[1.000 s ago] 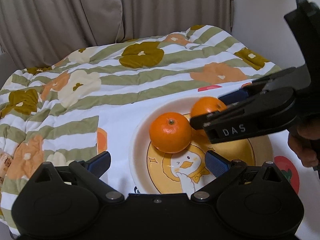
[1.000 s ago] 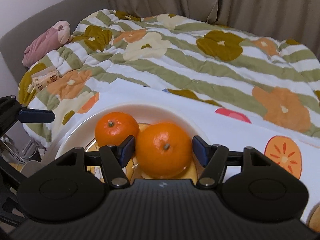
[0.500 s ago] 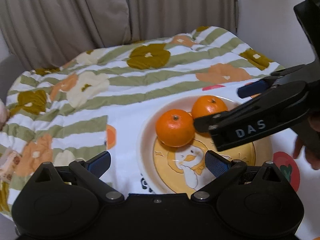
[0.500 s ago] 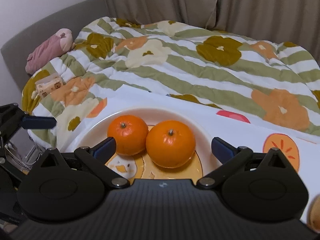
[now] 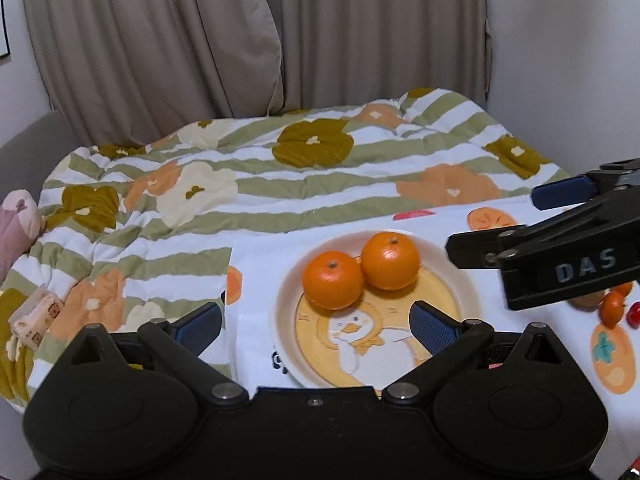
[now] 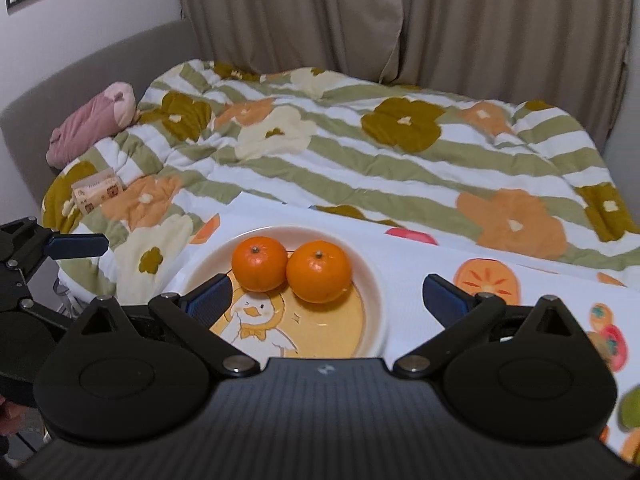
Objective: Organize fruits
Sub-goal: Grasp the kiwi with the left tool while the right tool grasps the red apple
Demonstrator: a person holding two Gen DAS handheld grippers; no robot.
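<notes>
Two oranges sit side by side, touching, at the far side of a white plate [image 5: 285,300] with a yellow duck picture. In the left wrist view they are the left orange [image 5: 332,280] and the right orange [image 5: 390,260]. My left gripper [image 5: 316,322] hangs open short of the plate, holding nothing. My right gripper [image 6: 327,297] is wide open above the plate's near part, clear of the left orange [image 6: 259,264] and the right orange [image 6: 319,272]. One of its black fingers [image 5: 520,242] reaches in from the right in the left wrist view.
The plate [image 6: 376,304] rests on a white cloth with fruit prints [image 5: 256,264] spread over a striped flowered quilt [image 5: 280,184]. Small fruits [image 5: 612,308] lie at the cloth's right edge. A tissue pack [image 6: 98,192] and a pink plush [image 6: 92,124] lie at the left.
My right gripper opened from around the right orange, left it on the plate, and drew back and up. The left gripper also pulled back and up, staying open.
</notes>
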